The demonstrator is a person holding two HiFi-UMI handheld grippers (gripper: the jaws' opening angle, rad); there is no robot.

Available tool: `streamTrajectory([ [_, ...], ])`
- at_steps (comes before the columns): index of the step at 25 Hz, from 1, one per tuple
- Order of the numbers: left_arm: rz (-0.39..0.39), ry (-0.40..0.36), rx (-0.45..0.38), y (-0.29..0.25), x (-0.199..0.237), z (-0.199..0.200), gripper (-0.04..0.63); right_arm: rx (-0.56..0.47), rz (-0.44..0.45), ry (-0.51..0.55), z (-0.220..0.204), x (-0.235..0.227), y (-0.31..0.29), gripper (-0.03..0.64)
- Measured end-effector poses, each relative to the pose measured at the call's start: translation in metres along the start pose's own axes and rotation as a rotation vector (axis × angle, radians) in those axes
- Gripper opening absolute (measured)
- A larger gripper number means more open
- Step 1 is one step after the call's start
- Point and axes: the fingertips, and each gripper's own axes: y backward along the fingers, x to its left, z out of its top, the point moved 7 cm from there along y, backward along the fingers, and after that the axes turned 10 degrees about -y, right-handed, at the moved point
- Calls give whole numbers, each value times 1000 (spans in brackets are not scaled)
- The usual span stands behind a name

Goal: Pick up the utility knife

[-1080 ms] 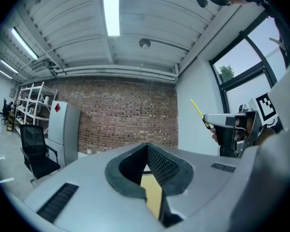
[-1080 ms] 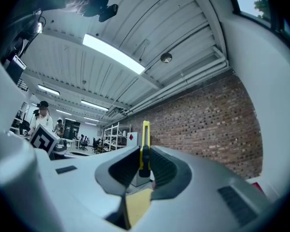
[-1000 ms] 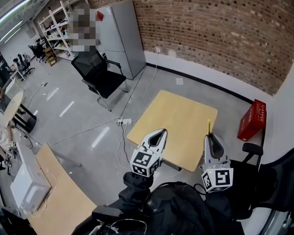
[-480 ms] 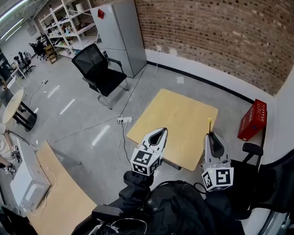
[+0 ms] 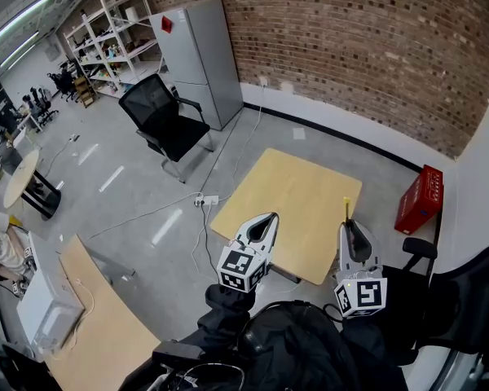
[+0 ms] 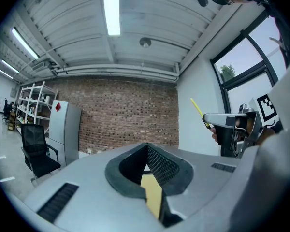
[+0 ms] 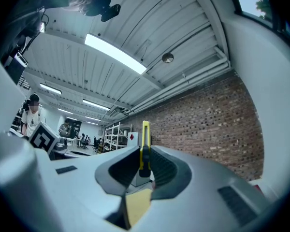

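A yellow utility knife (image 5: pixel 347 210) sticks up out of my right gripper (image 5: pixel 350 228), whose jaws are shut on its handle. In the right gripper view the utility knife (image 7: pixel 145 146) stands upright between the dark pads of the right gripper (image 7: pixel 144 152). My left gripper (image 5: pixel 263 225) is held beside it, shut and with nothing in it. The left gripper view shows the left gripper (image 6: pixel 146 146) with its tips together, and the right gripper (image 6: pixel 213 121) with the knife (image 6: pixel 198 111) off to the right. Both hang above the near edge of a light wooden table (image 5: pixel 293 190).
A red crate (image 5: pixel 420 198) stands on the floor right of the table. A black office chair (image 5: pixel 163 125), a grey cabinet (image 5: pixel 200 59) and shelves (image 5: pixel 106 31) are at the far left. A power strip (image 5: pixel 205 202) lies on the floor, and a wooden board (image 5: pixel 98 316) at lower left.
Both grippers and the knife have kept still. A person who stood by the shelves one second ago is no longer there.
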Motion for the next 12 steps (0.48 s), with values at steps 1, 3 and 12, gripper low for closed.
streamTrajectory([
  [1, -1, 2, -1, 0, -1, 0, 2, 1, 1, 1, 0, 0, 0, 67],
  [3, -3, 8, 0, 0, -3, 1, 2, 1, 7, 1, 0, 0, 1, 67],
  [12, -4, 14, 12, 0, -6, -3, 2, 4, 15, -14, -2, -1, 3, 67],
])
